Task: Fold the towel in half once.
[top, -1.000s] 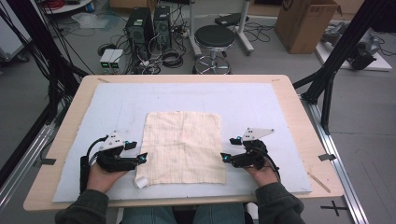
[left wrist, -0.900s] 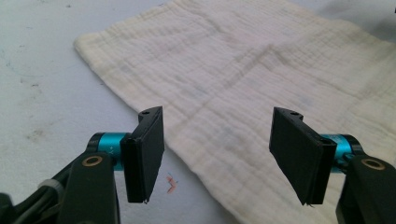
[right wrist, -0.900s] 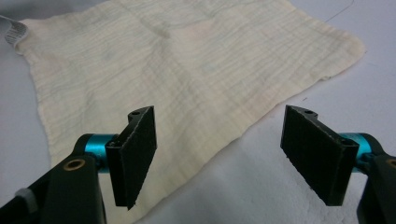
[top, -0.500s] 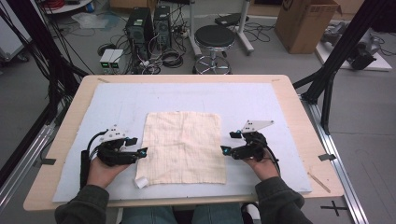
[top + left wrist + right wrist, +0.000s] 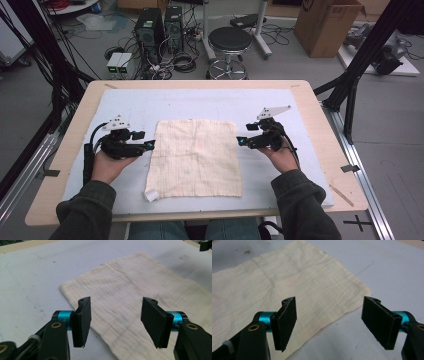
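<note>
High view: cream woven cloth (image 5: 194, 157), square, flat mid-mat; my left gripper (image 5: 148, 145) and right gripper (image 5: 242, 142) flank its edges.
Left gripper view: my jaws spread wide, empty, over crinkled cloth edge.
Right gripper view: jaws gaping, empty, cloth corner beneath.

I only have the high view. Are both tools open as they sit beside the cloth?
Observer: Yes. The left gripper view shows the left tool with its jaws wide apart, nothing between them.
Operator: And the right one?
Observer: The right tool is open too, its jaws straddling the cloth's side edge near a corner.
Operator: Is the cloth clean?
Observer: Not quite; up close the cloth shows faint grey and pinkish smudges, and the blue mat beside it has small dark marks.
</note>
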Demonstrator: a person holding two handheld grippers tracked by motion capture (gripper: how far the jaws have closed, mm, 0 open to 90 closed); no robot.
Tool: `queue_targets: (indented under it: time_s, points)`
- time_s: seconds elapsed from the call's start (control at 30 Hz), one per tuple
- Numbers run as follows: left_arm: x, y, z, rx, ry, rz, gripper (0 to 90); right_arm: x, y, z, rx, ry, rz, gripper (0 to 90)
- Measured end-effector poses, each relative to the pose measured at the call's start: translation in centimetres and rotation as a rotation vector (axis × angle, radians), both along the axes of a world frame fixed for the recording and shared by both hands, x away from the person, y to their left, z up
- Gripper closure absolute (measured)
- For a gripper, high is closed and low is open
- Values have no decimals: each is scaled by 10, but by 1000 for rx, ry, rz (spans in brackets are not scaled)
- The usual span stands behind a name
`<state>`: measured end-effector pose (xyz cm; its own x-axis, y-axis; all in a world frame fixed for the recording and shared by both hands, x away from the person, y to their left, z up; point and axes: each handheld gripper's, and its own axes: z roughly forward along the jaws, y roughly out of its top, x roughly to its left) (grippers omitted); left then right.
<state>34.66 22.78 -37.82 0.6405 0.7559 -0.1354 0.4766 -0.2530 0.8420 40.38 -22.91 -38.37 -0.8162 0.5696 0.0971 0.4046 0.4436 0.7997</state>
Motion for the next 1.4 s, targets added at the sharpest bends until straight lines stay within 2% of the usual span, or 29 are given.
queue_targets:
  time_s: [0.13, 0.17, 0.27, 0.37, 0.53, 0.67, 0.73, 0.8, 0.87, 0.93, 1.1, 1.33, 1.4]
  points:
    - [15, -1, 9, 3, 0, 5, 422, 12, 3, 11, -2, 7, -13, 283]
    - [18, -2, 11, 0, -2, 10, 423, 16, 4, 14, 0, -7, -11, 296]
    - [31, -2, 17, -30, -10, 23, 436, 27, 7, 20, 0, -11, -21, 317]
    - [44, -3, 16, -44, 2, 46, 438, 37, 9, 20, 4, -6, -41, 335]
    - [63, -4, 4, -53, 11, 110, 464, 51, 13, 9, -3, 16, -68, 361]
    - [77, -7, -11, -68, 59, 162, 482, 62, 18, -3, -3, 15, -106, 403]
    - [82, -10, -17, -44, 63, 179, 496, 67, 21, -9, 1, 23, -119, 419]
    - [88, -13, -24, -10, 74, 189, 502, 70, 24, -15, -18, 25, -128, 424]
    - [92, -14, -32, 30, 90, 219, 514, 73, 26, -20, -34, 29, -137, 425]
    - [96, -15, -38, 45, 100, 247, 516, 75, 27, -23, -37, 36, -146, 440]
    - [103, -16, -45, 18, 141, 280, 546, 79, 26, -30, -42, 50, -181, 468]
    - [111, -23, -51, 31, 149, 294, 592, 81, 33, -39, -63, 81, -186, 515]
    - [113, -25, -53, 18, 146, 315, 601, 82, 34, -41, -71, 93, -193, 530]
